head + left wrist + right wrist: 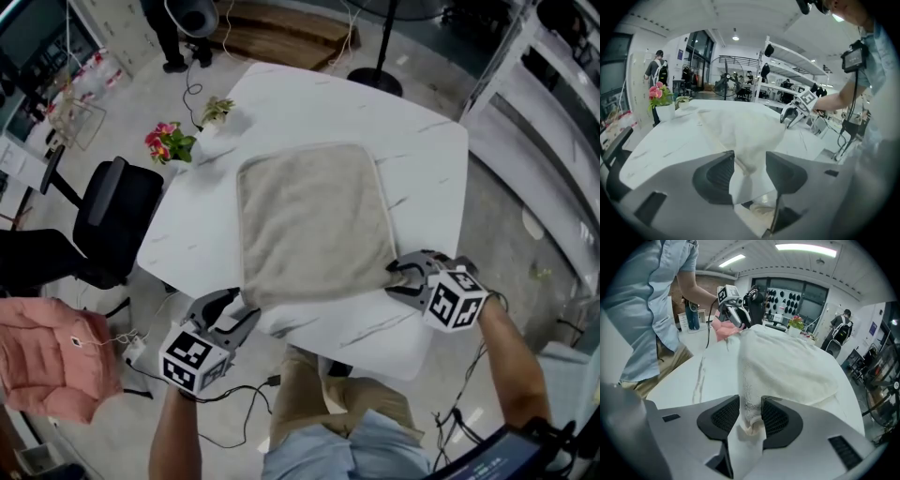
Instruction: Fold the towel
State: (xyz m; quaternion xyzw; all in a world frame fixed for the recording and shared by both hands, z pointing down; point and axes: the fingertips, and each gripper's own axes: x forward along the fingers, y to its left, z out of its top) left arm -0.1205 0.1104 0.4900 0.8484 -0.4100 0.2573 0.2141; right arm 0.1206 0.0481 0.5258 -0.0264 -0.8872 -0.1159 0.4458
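A beige towel (314,220) lies flat on the white marble table (422,159), its near edge at the table's front. My left gripper (242,305) is at the towel's near left corner. In the left gripper view that corner (740,131) rises between the jaws of the left gripper (750,164), with a gap beside it, so the gripper is open. My right gripper (394,279) is at the near right corner. In the right gripper view the towel (787,362) stands bunched between the spread pads of the right gripper (751,411), which is open.
A vase of pink flowers (169,145) and a small plant (217,110) stand at the table's far left edge. A black office chair (117,216) and a pink cushion (47,361) are on the floor at left. A fan stand (375,80) is behind the table.
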